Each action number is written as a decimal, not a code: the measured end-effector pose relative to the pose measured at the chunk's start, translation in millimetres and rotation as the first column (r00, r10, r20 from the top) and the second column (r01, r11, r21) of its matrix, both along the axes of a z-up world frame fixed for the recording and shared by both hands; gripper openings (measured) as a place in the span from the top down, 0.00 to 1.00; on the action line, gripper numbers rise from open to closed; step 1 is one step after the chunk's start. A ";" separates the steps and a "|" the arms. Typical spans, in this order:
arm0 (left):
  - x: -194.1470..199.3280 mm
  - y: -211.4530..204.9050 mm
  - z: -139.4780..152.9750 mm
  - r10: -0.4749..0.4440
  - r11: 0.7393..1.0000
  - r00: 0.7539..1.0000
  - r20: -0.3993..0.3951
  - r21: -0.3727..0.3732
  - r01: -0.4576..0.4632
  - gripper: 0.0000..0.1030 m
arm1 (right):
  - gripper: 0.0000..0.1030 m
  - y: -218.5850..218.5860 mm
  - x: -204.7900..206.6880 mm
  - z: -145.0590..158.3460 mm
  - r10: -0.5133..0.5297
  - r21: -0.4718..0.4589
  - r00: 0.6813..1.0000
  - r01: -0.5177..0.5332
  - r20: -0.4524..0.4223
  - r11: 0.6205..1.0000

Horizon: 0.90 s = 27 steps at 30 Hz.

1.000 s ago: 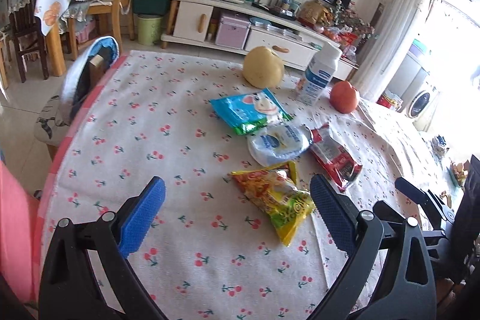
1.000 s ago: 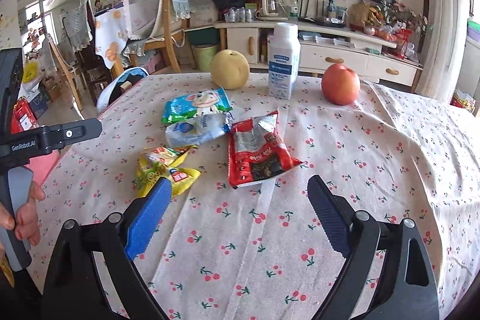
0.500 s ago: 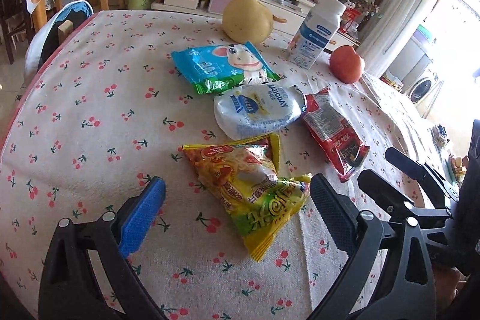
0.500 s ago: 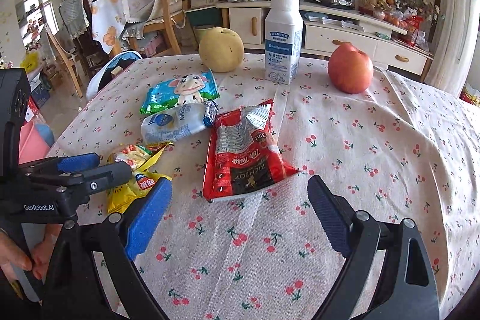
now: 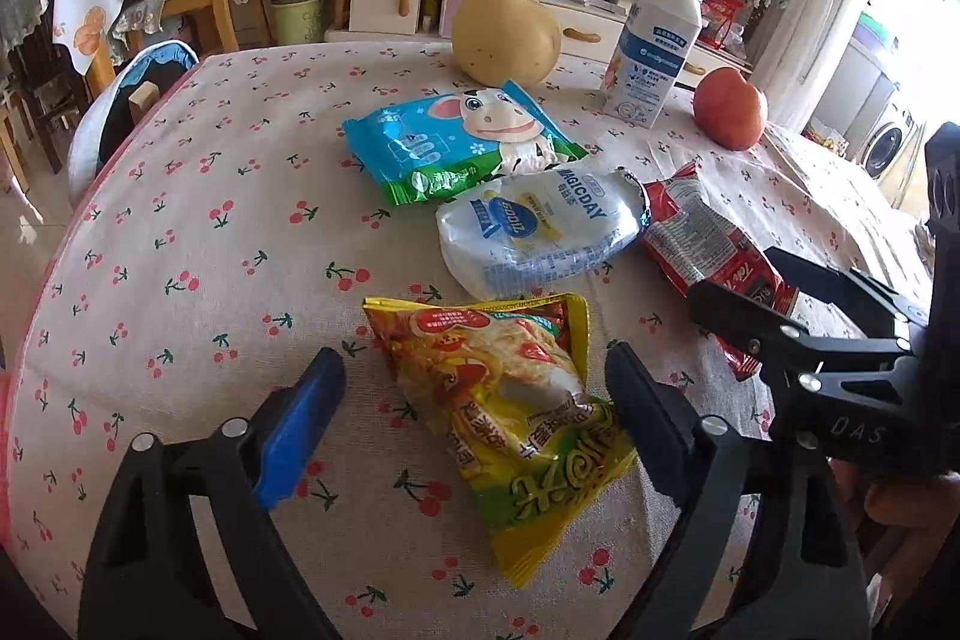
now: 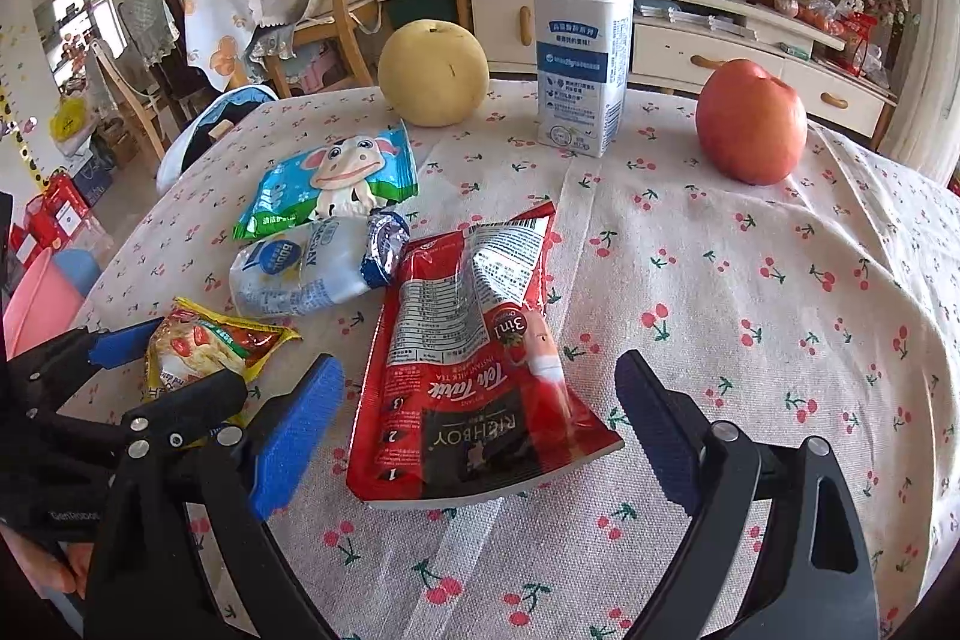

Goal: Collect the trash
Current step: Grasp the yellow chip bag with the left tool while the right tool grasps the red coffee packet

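The crumpled yellow-and-green snack wrapper (image 5: 510,418) lies flat on the cherry-print tablecloth (image 5: 198,232), framed between the blue pads of the left gripper (image 5: 474,406), whose jaws have just been closing but are not yet pressed on it. The glossy red tea-mix pouch (image 6: 474,358) is bracketed by the right gripper (image 6: 480,418), jaws spread wide, nothing grasped. The pickup step is judged to be in hand. Both grippers must next be lowered and clenched on the thin foil edges. The white crinkled packet (image 5: 534,232) and blue cow-print packet (image 5: 456,142) are left beyond.
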<state>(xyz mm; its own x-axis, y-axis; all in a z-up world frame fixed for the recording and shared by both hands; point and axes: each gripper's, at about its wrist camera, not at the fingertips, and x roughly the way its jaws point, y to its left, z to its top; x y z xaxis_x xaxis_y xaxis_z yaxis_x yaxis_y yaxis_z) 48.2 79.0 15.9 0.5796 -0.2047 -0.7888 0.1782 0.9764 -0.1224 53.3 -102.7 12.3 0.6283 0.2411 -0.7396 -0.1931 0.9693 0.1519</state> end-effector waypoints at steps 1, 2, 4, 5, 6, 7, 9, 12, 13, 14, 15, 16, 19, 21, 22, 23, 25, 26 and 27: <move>-1.5 -1.1 -0.1 -0.009 1.000 1.000 0.004 0.000 0.009 0.23 | 0.12 0.6 0.7 -0.4 0.004 -0.004 1.000 -0.004 -0.003 1.000; -2.5 -3.0 0.6 -0.016 1.000 1.000 0.007 0.000 0.016 0.27 | 0.12 1.4 1.6 -1.9 0.007 -0.008 1.000 -0.007 -0.013 1.000; -5.0 -4.3 1.2 -0.028 1.000 1.000 0.012 -0.007 0.028 0.33 | 0.12 2.3 3.3 -4.0 0.004 -0.013 1.000 -0.004 -0.029 1.000; -6.1 -4.9 1.1 -0.030 1.000 0.999 0.013 -0.006 0.030 0.35 | 0.12 2.4 3.6 -4.3 0.006 -0.012 1.000 -0.007 -0.030 1.000; -6.8 -5.4 1.0 -0.031 1.000 0.999 0.015 -0.005 0.031 0.35 | 0.12 2.7 3.9 -4.3 0.006 -0.016 0.999 -0.007 -0.032 1.000; -7.5 -4.9 1.1 -0.032 0.999 0.999 0.016 -0.005 0.032 0.35 | 0.15 3.2 4.6 -5.3 0.004 -0.022 0.999 -0.005 -0.039 1.000; -8.1 -3.7 0.9 -0.031 0.999 0.999 0.016 -0.010 0.031 0.36 | 0.23 4.1 5.8 -6.2 0.000 -0.036 0.999 -0.002 -0.044 0.999; -8.8 -2.0 1.7 -0.028 0.999 0.999 0.015 -0.015 0.029 0.39 | 0.26 6.9 5.4 -6.2 0.002 -0.070 0.999 -0.005 -0.042 0.998; -9.2 -1.4 2.0 -0.028 0.999 1.000 0.014 -0.017 0.028 0.40 | 0.27 7.3 4.5 -5.9 0.003 -0.080 0.999 -0.006 -0.039 0.997; -9.5 -0.4 2.2 -0.027 0.999 1.000 0.012 -0.021 0.028 0.40 | 0.29 7.1 3.9 -5.7 0.005 -0.085 0.999 -0.008 -0.037 0.996; -9.6 0.7 2.2 -0.026 0.999 1.000 0.010 -0.025 0.026 0.41 | 0.31 7.2 3.4 -5.8 0.006 -0.089 0.999 -0.009 -0.035 0.996; -10.0 1.8 2.5 -0.026 0.999 1.000 0.009 -0.029 0.026 0.41 | 0.32 6.8 2.5 -5.5 0.006 -0.093 0.999 -0.009 -0.033 0.996; -11.1 3.4 3.4 -0.027 0.999 1.000 0.008 -0.038 0.027 0.43 | 0.36 5.9 0.2 -4.8 0.001 -0.092 1.000 -0.004 -0.027 0.996; -12.4 5.4 4.4 -0.027 0.999 1.000 0.006 -0.047 0.027 0.44 | 0.40 4.5 -2.2 -3.9 0.002 -0.089 1.000 -0.004 -0.020 0.996; -13.1 6.4 4.9 -0.029 0.998 1.000 0.005 -0.051 0.029 0.45 | 0.41 4.2 -3.4 -3.6 0.002 -0.087 1.000 -0.004 -0.018 0.996; -13.7 7.3 5.5 -0.030 0.998 1.000 0.005 -0.054 0.030 0.46 | 0.42 3.5 -4.5 -3.5 0.002 -0.085 1.000 -0.004 -0.017 0.996; -14.6 8.5 6.3 -0.028 0.998 1.000 0.006 -0.060 0.029 0.46 | 0.43 3.1 -7.1 -3.2 0.002 -0.083 1.000 -0.003 -0.014 0.997; -15.5 9.7 6.8 -0.029 0.997 1.000 0.006 -0.065 0.029 0.47 | 0.44 3.5 -8.6 -2.8 0.003 -0.084 1.000 -0.004 -0.012 0.996; -16.0 10.6 7.3 -0.029 0.997 1.000 0.006 -0.069 0.030 0.47 | 0.45 3.5 -10.2 -2.3 0.004 -0.086 1.000 -0.005 -0.010 0.996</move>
